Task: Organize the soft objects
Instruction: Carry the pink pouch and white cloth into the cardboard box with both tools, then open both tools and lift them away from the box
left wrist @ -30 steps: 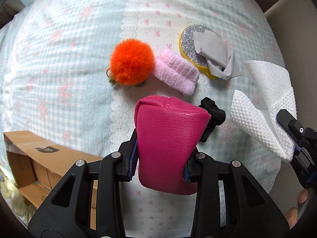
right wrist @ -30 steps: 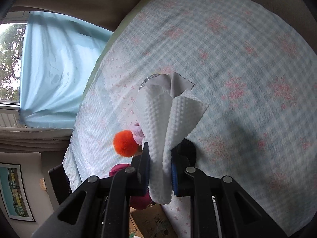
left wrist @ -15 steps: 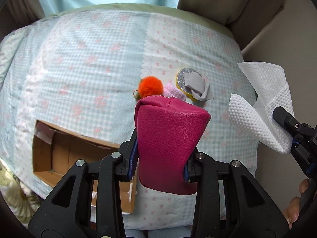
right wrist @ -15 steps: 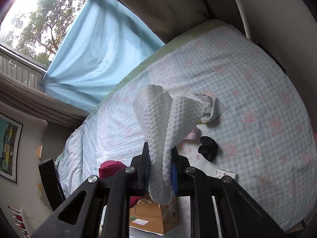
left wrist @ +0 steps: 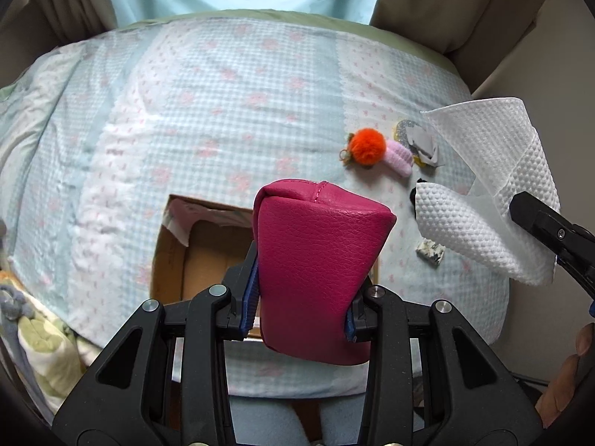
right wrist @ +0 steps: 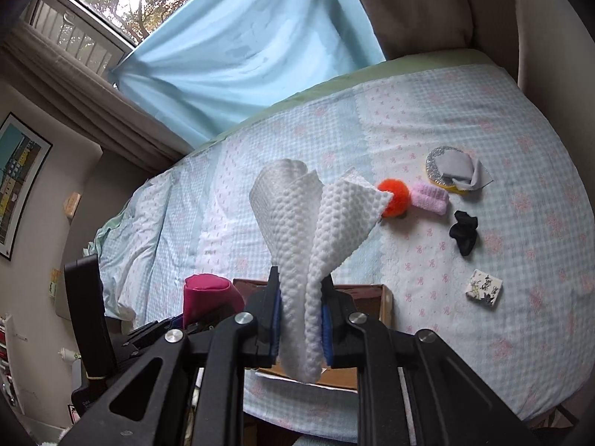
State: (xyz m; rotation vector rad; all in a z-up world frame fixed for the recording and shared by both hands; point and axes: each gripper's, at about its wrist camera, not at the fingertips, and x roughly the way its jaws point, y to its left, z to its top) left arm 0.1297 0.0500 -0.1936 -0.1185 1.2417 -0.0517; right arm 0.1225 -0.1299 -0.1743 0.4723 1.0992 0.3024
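Left wrist: checked bedspread (left wrist: 230,119); fingers grip pink pouch (left wrist: 316,260), right's white cloth (right wrist: 308,230).

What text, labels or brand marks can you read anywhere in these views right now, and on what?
None can be read.
cardboard box: dark print on its side wall, too blurred to read.
small patterned card: a dark floral pattern only, no letters made out.
framed picture on the wall: coloured shapes, no text legible.
pink pouch and white textured cloth: no markings visible.

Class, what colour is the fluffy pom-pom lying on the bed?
Bright orange. The pom-pom shows best in the left wrist view; the white cloth partly hides it in the right.
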